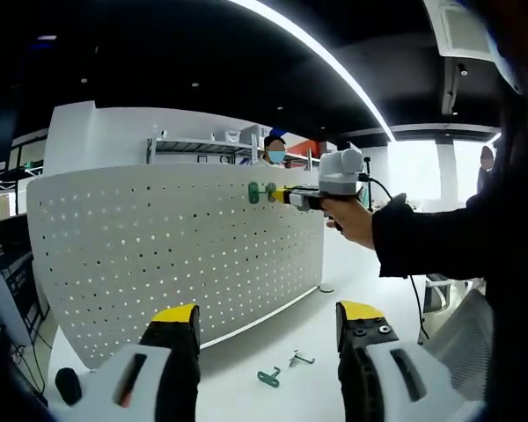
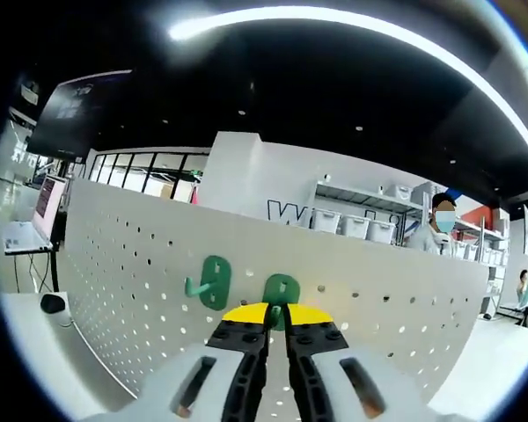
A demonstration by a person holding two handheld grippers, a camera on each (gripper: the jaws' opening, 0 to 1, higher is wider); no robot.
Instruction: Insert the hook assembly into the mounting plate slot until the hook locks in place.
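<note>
Green hook assembly (image 2: 282, 292), at lower centre of the right gripper view, lies flat against the white pegboard mounting plate (image 2: 405, 308), directly ahead of the right tongs (image 2: 276, 315), which are pressed together on its lower edge. A second green hook (image 2: 213, 283), just left, already hangs mounted. In the left gripper view the left tongs (image 1: 268, 315) stand spread and empty over the counter (image 1: 282, 330), well apart from the plate; spare hooks (image 1: 269, 377) lie there.
</note>
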